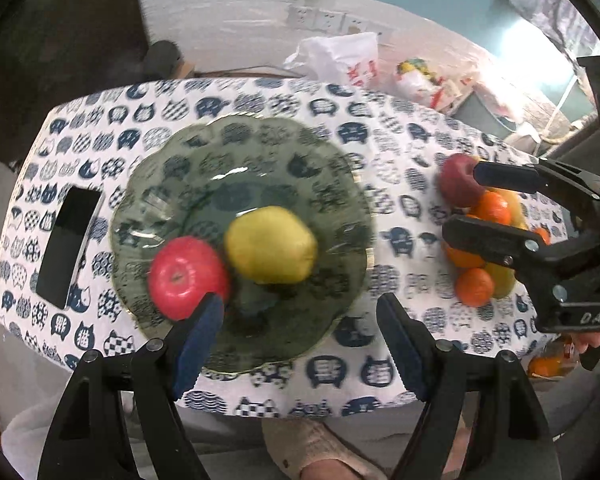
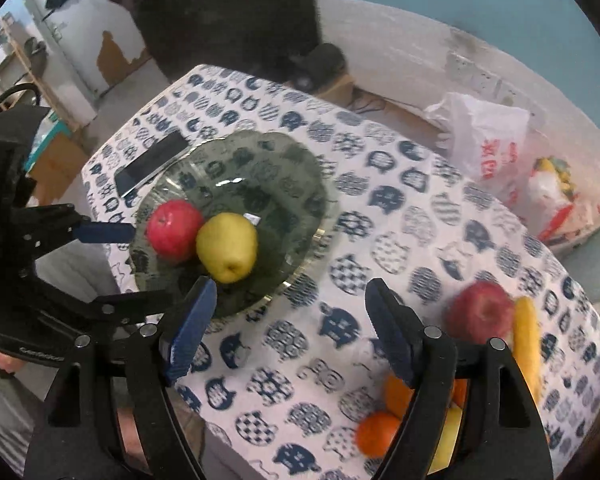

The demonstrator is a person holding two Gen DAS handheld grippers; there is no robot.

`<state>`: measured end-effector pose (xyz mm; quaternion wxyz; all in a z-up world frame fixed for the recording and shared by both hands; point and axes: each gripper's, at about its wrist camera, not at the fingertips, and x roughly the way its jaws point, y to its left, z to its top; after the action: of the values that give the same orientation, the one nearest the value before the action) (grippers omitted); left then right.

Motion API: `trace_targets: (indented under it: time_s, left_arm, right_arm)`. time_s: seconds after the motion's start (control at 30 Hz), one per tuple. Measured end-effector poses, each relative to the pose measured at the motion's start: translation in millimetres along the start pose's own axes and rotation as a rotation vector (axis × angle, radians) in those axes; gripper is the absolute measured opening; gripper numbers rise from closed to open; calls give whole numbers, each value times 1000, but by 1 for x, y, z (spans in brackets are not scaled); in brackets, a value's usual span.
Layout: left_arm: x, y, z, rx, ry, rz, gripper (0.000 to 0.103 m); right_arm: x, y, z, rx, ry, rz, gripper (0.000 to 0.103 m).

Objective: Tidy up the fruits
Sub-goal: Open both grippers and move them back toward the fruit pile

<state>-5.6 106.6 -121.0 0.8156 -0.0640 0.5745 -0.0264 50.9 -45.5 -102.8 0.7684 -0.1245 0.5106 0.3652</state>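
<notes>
A green glass plate (image 1: 204, 152) sits on the cat-print tablecloth and holds a red apple (image 1: 186, 278) and a yellow pear (image 1: 270, 245); they also show in the right wrist view, the plate (image 2: 284, 176), the apple (image 2: 172, 229) and the pear (image 2: 228, 246). My left gripper (image 1: 300, 320) is open and empty above the plate's near rim. My right gripper (image 2: 290, 316) is open and empty over bare cloth, and it shows in the left wrist view (image 1: 460, 200) beside the fruit pile. The pile holds a dark red apple (image 2: 480, 312), a banana (image 2: 526, 340) and oranges (image 2: 378, 432).
A black phone (image 1: 68, 248) lies left of the plate. White plastic bags (image 1: 340, 60) sit beyond the table's far edge. A dark chair or cabinet (image 2: 220, 12) stands behind the table. The table's near edge (image 1: 300, 416) is close under my left gripper.
</notes>
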Motion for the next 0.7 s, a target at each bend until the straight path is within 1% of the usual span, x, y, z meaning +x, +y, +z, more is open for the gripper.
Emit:
trace_targets:
  time_s: [0.1, 0.2, 0.33, 0.5, 0.7]
  left_arm:
    - [-3, -15, 2, 30, -10, -6, 80]
    - [-5, -30, 4, 52, -11, -25, 80]
    - [-6, -54, 8, 96, -14, -31, 80]
    - [-3, -84, 10, 153, -13, -43, 80]
    - [9, -114, 12, 215, -3, -63, 80]
  right_arm:
    - [-14, -15, -10, 34, -15, -35, 83]
    - [-26, -34, -22, 72, -22, -59, 84]
    - [-36, -60, -40, 138, -19, -100, 85]
    - [-41, -91, -69, 220, 8, -144, 85]
    - [-31, -115, -102, 280, 60, -157, 85]
